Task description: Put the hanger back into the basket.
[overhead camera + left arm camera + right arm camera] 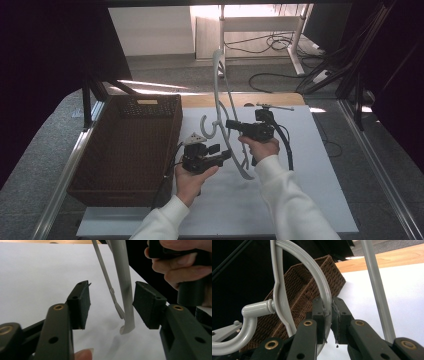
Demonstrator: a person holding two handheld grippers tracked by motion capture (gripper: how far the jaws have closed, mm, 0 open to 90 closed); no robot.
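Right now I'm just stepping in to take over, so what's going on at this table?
A person holds a grey plastic hanger up over the white table. The right gripper is clamped on the hanger's curved arm near its hook. The left gripper has its jaws either side of the hanger's lower tip, not yet pressing on it. A brown woven basket sits to the left.

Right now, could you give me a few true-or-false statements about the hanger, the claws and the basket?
1. The right claw is shut on the grey plastic hanger. True.
2. The left claw already clamps the hanger's lower end. False: its pads stand either side, apart from it.
3. The hanger lies inside the brown wicker basket. False: it is held above the white table.
4. The basket sits left of both claws in the high view. True.
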